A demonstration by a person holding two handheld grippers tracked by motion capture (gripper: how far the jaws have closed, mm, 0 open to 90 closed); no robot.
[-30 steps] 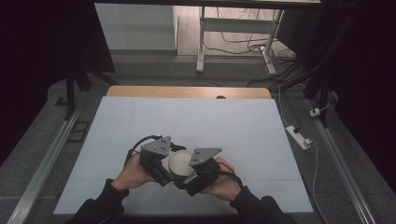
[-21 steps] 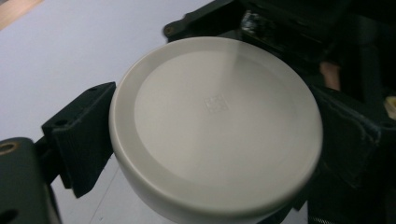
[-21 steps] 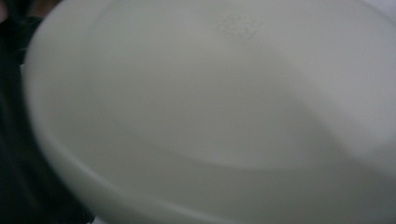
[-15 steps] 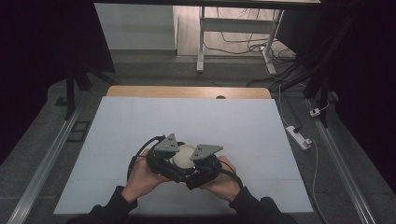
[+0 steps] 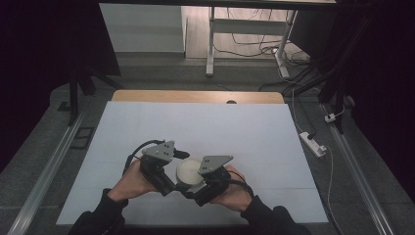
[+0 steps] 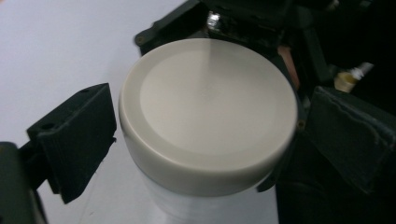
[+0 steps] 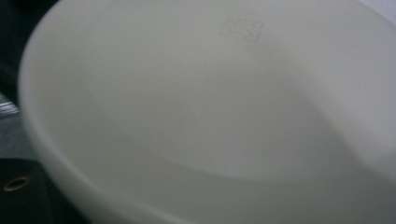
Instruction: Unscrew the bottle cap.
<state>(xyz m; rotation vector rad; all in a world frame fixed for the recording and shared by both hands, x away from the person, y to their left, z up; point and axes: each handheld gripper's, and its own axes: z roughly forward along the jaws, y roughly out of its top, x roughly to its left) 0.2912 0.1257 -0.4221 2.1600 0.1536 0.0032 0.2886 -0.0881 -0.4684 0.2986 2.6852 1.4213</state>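
High view: a person sits at the near side of a white table (image 5: 244, 127) and holds a black tool in each hand. The left tool (image 5: 169, 172) and the right tool (image 5: 201, 180) meet close together near the front edge of the table. Between them is a small round jar with a cream lid (image 5: 188, 170). Each tool has a grey three-cornered plate on top, and a black cable loops out from the left one. The person's dark sleeves come in from the bottom.

The left gripper view looks down on the jar (image 6: 208, 112). Its lid is round, smooth and cream, and the body under it is paler white. The jar stands upright on the table. One black jaw of the left tool is on the left side of the lid, with a thin gap of table showing between jaw and lid. The other jaw is on the right side, close to the lid. The jaws stand wide, on both sides of the lid, not squeezing it. Behind the jar is the black body of the right tool (image 6: 261, 23).

The right gripper view is very close to the jar (image 7: 210, 107), so it looks like a big blurry white curve. I cannot tell if the right tool is holding it or not.
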